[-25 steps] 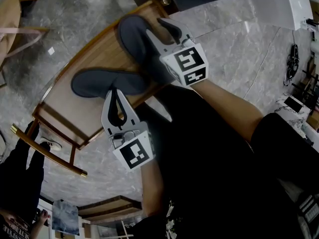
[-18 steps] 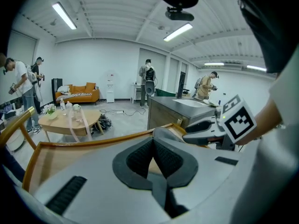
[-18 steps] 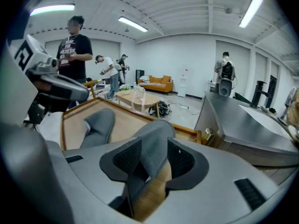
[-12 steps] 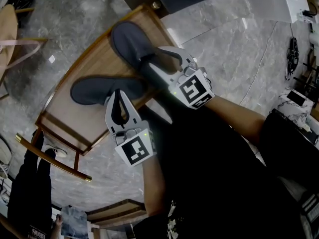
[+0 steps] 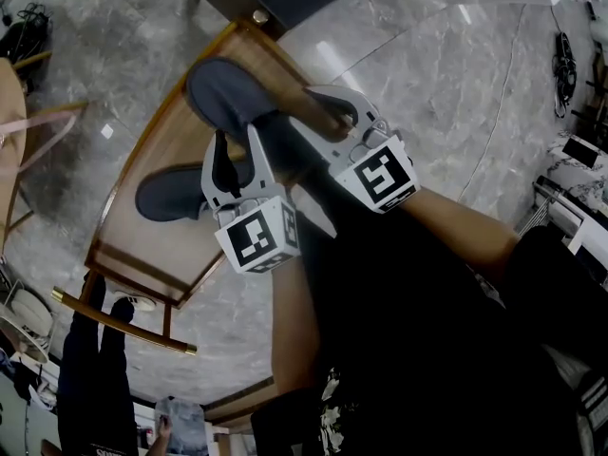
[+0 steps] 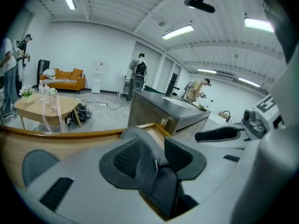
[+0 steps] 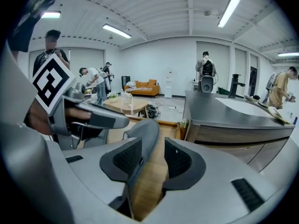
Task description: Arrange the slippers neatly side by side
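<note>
Both grippers out front, angled down, jaws apart.

The left gripper (image 5: 236, 142) sits just beside the right gripper (image 5: 302, 112), marker cubes facing up, with the left forearm (image 5: 288, 321) and right forearm (image 5: 456, 218) bare and reaching forward. The left jaws have just sprung wide, and a fold of grey slipper (image 6: 142, 157) stands between the pads, unpinched. The right jaws have just eased wider too: a slipper sidewall (image 7: 140, 148) lies along one pad, with a gap at the other.

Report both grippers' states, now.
Left gripper: open, jaws just opened, a slipper between them, not clamped.
Right gripper: open, jaws just eased wider, far slipper between them, against one pad.
</note>
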Motion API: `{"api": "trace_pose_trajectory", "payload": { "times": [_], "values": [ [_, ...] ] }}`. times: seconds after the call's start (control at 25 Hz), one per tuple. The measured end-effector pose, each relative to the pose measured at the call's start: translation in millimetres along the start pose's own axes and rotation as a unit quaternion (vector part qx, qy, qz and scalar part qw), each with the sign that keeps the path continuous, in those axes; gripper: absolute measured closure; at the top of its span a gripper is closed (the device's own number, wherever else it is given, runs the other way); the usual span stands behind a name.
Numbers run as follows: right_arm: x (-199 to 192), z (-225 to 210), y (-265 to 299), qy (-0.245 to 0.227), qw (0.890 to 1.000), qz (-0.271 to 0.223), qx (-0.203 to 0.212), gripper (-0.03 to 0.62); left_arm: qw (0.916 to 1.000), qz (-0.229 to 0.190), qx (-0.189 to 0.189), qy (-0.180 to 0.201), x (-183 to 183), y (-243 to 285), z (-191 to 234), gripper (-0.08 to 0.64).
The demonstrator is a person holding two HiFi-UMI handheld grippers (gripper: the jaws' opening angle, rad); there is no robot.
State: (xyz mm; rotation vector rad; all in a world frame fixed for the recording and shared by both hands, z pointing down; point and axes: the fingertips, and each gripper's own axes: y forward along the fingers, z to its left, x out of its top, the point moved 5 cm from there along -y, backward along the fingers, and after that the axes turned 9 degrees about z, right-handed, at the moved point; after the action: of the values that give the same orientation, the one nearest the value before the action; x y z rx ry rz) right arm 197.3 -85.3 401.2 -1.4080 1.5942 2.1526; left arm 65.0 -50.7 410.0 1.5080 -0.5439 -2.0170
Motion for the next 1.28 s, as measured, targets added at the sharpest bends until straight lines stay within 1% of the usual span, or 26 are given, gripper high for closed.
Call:
{"api": "trace_pose_trajectory", "payload": {
  "times": [0.12, 0.2, 0.4, 0.52, 0.56, 0.6, 0.64, 0.84, 1.08, 1.28],
  "values": [
    [-0.1, -2.8, -1.2, 0.002, 1.000, -0.007, -0.005, 0.449, 0.9998, 0.021, 0.004, -0.006, -5.5, 15.6, 0.4, 0.397],
    [-0.9, -4.2, -1.0, 0.005, 1.000, -0.007, -0.004, 0.449, 0.9996, 0.026, 0.003, -0.010, -7.8, 21.9, -0.1, 0.397],
    [-0.5, -6.4, 1.0, 0.012, 1.000, -0.010, 0.000, 0.449, 0.9991, 0.041, -0.003, -0.008, -14.7, 33.9, -5.4, 0.397],
    [1.0, -6.1, 1.3, 0.019, 1.000, -0.014, 0.000, 0.451, 0.9983, 0.058, 0.003, -0.008, -21.3, 40.8, -2.0, 0.400],
    [1.2, -6.3, 1.2, 0.024, 1.000, -0.016, 0.000, 0.453, 0.9978, 0.064, 0.007, -0.011, -22.8, 42.6, 0.3, 0.448],
    [1.5, -6.9, 1.1, 0.027, 0.999, -0.018, 0.000, 0.457, 0.9974, 0.070, 0.009, -0.016, -23.2, 43.7, 2.3, 0.514],
    [1.9, -7.6, 1.0, 0.028, 0.999, -0.019, 0.001, 0.460, 0.9971, 0.072, 0.008, -0.022, -22.5, 43.8, 3.6, 0.522],
    [5.2, -10.9, -4.0, 0.033, 0.999, -0.025, -0.006, 0.469, 0.9968, 0.069, -0.002, -0.041, -13.0, 32.3, 2.4, 0.534],
    [13.4, -11.0, -6.4, 0.027, 0.999, -0.030, -0.010, 0.471, 0.9979, 0.056, -0.008, -0.033, 3.6, 15.1, -1.0, 0.535],
    [22.2, -5.6, -13.0, 0.016, 0.999, -0.037, -0.009, 0.471, 0.9984, 0.047, -0.008, -0.030, 10.3, -4.7, -1.9, 0.535]
  ]
}}
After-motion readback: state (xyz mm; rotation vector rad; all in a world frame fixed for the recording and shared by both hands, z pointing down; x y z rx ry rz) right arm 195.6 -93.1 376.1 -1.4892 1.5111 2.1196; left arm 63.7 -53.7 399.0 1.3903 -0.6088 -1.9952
